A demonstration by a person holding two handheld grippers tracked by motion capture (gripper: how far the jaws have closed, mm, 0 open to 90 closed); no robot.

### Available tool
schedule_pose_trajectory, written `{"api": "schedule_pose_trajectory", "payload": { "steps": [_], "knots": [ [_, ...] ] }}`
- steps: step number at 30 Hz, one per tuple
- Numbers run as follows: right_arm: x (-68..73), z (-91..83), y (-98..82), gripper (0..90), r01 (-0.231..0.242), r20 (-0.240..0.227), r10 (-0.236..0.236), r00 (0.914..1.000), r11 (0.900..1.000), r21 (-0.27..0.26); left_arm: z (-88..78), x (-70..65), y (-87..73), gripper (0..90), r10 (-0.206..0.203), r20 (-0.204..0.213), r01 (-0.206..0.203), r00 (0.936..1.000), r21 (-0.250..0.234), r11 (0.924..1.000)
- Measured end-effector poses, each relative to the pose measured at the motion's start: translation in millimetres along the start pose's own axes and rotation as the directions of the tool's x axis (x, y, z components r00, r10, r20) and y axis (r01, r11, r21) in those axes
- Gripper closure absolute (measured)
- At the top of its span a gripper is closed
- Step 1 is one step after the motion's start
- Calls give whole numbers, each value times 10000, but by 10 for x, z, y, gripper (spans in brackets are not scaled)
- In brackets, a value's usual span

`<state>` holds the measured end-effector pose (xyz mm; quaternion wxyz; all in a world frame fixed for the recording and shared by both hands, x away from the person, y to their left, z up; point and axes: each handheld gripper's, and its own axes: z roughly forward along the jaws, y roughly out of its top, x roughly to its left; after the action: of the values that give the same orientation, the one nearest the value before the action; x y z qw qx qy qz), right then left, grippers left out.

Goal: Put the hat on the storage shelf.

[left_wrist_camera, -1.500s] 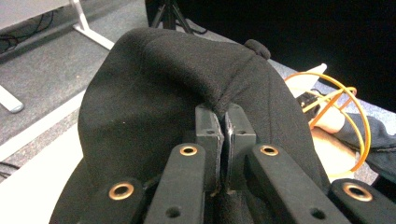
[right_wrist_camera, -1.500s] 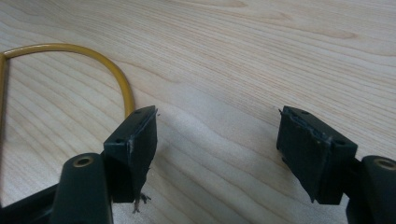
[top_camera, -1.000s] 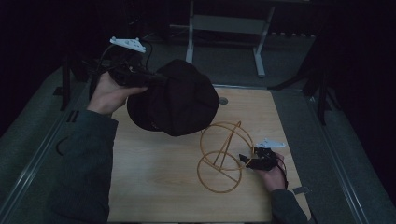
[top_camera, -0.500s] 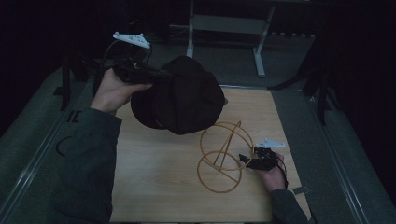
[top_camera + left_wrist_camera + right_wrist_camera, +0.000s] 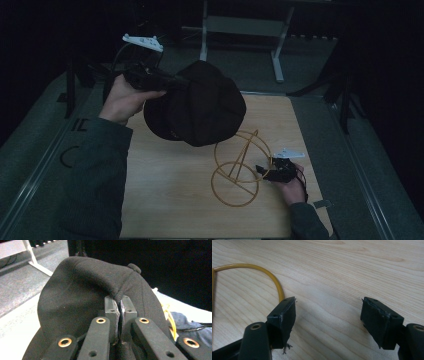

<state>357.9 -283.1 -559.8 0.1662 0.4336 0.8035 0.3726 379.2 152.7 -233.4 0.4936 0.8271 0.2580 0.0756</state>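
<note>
The black cap (image 5: 197, 107) is held pinched in the clenched left gripper (image 5: 150, 80), lifted above and up-left of the wire stand (image 5: 240, 167). The right gripper (image 5: 275, 170) rests beside the stand's ring, jaws spread and empty. Judged so, pickup is done; placing on the stand remains.

No legible text or labels anywhere.

Black cap (image 5: 200, 107), plain, no pattern; yellow wire stand (image 5: 239, 170); pale wood-grain table (image 5: 170, 200); black jaws w/ brass rivets; grey-green sleeve (image 5: 97, 175).
</note>
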Motion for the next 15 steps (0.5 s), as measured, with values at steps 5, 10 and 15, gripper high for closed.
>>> {"api": "schedule_pose_trajectory", "payload": {
  "steps": [5, 10, 15],
  "knots": [
    [-1, 1, 1, 281, 4, -4, -4, 10000, 10000, 1, 12, -34, 32, 863, -90, 74, 90, 9999, -13, 10000],
    [0, 1, 2, 280, -8, -8, 8, 10000, 10000, -3, 35, -63, 62, 863, -110, 215, 112, 9997, -95, 9999],
    [3, 5, 5, 280, -27, -11, 27, 10000, 10000, 8, 54, -90, 100, 863, -167, 341, 173, 9993, -170, 9997]
  ]
}}
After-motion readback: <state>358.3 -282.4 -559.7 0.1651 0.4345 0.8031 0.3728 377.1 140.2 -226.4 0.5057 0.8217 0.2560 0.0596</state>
